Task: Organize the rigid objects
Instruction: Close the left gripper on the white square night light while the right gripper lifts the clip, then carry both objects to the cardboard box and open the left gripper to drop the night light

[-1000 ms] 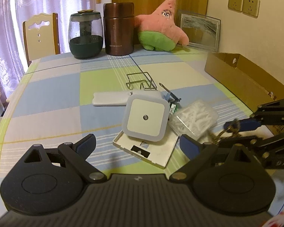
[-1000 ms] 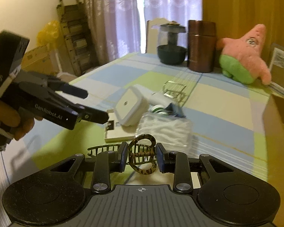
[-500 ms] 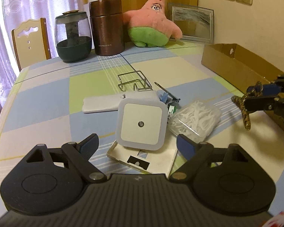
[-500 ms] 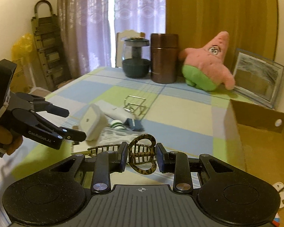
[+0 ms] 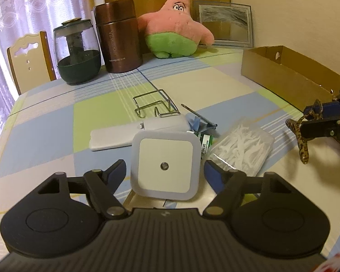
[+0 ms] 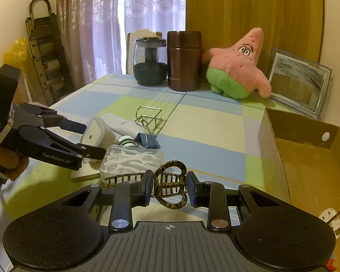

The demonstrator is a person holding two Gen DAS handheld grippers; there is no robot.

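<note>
The left gripper (image 5: pixel 164 170) has just been closing its jaws around the square white night light (image 5: pixel 163 165), which sits between them on the checked table (image 5: pixel 45 122); the pads seem just short of its sides, though the view is too foreshortened to be sure. The right gripper (image 6: pixel 168 188) is clamped on a tortoiseshell hair claw (image 6: pixel 170 187), held above the table's right side, near the open cardboard box (image 6: pixel 306 158). A bag of white floss picks (image 5: pixel 242 145) lies right of the night light
</note>
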